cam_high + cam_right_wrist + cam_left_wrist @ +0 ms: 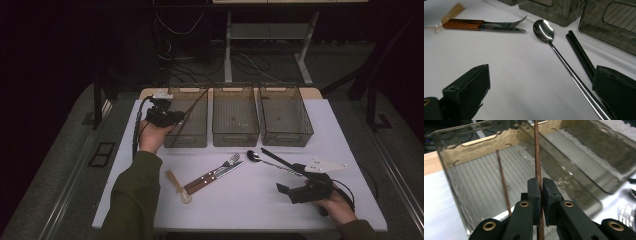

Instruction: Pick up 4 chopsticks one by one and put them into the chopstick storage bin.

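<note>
Left tongs (541,195) were clamped on a brown chopstick (537,157) over the leftmost bin (186,120), a second brown chopstick (503,185) already inside. Right tongs (541,92) sat wide open on the tabletop (250,200), straddling a spoon (544,30) beside black chopsticks (579,53); fork (516,22) and knife (499,28) lay nearby.

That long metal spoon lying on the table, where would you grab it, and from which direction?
I'd probably take the spoon by its handle, near the middle. The handle is thin and straight and lies flat, so jaws coming down from above could straddle it crosswise. The bowl is wide and rounded and would likely slip. The black chopsticks lie close alongside, so grip where the gap looks widest.
</note>
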Motion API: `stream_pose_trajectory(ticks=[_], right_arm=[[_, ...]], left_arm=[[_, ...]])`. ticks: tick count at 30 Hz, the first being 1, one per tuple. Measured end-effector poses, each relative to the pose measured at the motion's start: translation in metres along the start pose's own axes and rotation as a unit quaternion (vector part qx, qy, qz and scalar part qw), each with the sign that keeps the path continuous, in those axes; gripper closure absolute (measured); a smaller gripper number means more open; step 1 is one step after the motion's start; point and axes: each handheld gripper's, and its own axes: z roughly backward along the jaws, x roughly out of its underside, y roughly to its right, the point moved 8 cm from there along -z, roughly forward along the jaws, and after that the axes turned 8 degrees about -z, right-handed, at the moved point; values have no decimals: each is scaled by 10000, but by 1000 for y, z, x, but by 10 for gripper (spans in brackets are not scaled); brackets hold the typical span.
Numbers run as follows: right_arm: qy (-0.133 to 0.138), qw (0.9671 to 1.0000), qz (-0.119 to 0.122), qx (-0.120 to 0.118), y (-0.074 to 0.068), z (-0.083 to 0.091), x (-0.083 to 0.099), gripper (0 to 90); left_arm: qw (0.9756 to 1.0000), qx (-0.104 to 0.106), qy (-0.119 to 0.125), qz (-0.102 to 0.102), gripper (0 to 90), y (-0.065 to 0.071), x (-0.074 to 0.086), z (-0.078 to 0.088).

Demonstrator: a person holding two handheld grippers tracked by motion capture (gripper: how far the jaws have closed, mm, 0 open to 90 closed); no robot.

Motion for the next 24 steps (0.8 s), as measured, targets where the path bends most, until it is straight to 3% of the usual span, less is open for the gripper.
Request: stream_pose_trajectory(ticks=[9, 14, 18, 24], right_arm=[[-14, 10000, -28, -3, 0, 0, 0, 17], [13, 10000, -4, -8, 0, 0, 0, 17], [0, 10000, -6, -19, 0, 0, 0, 17], [18, 10000, -9, -18, 0, 1, 0, 17]], left_arm=[[9982, -403, -362, 259, 845, -23, 10, -15], [9964, -482, -580, 394, 844, -30, 20, -19], [9958, -498, -612, 473, 836, -30, 21, -23], [9960, -556, -529, 458, 728, -30, 19, -22]])
